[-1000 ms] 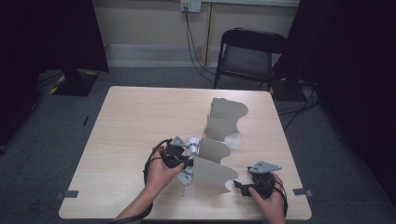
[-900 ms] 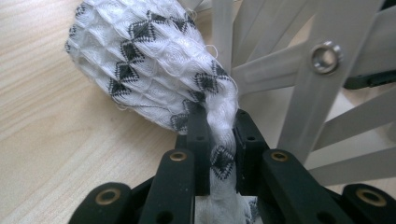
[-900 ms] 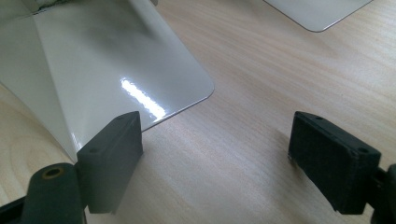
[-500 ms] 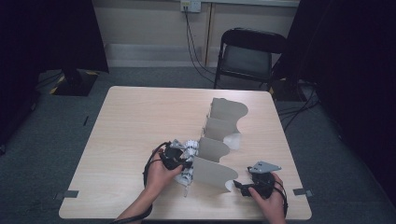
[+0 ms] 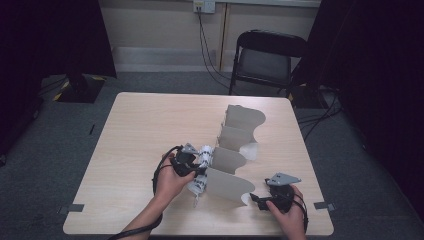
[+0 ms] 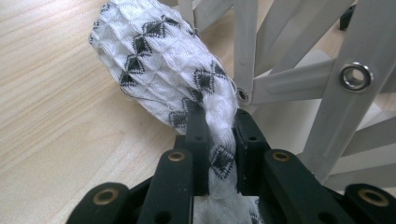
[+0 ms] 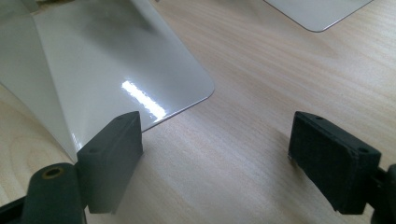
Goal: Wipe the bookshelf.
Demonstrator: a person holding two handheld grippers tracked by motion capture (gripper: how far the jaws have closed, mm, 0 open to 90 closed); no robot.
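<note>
A white sock with black diamonds (image 6: 163, 70) is pinched between the jaws of my left gripper (image 6: 219, 126), which is shut on it. In the high view the left gripper (image 5: 192, 165) holds the sock (image 5: 205, 155) against the left side of a white folding rack (image 5: 235, 145) that zigzags across the table. The rack's riveted slats (image 6: 336, 84) stand just right of the sock. My right gripper (image 5: 252, 198) rests open near the table's front edge, its jaws wide apart (image 7: 217, 149). Its left pad (image 7: 114, 149) lies beside the rack's front glossy panel (image 7: 116, 70).
The wooden table (image 5: 140, 135) has bare room on its left half. A black folding chair (image 5: 265, 60) stands behind the far edge, with cables on the floor. Another rounded panel (image 7: 317, 11) lies farther off in the right gripper view.
My left gripper has shifted slightly toward the rack with the sock in it. The right gripper has not moved.
</note>
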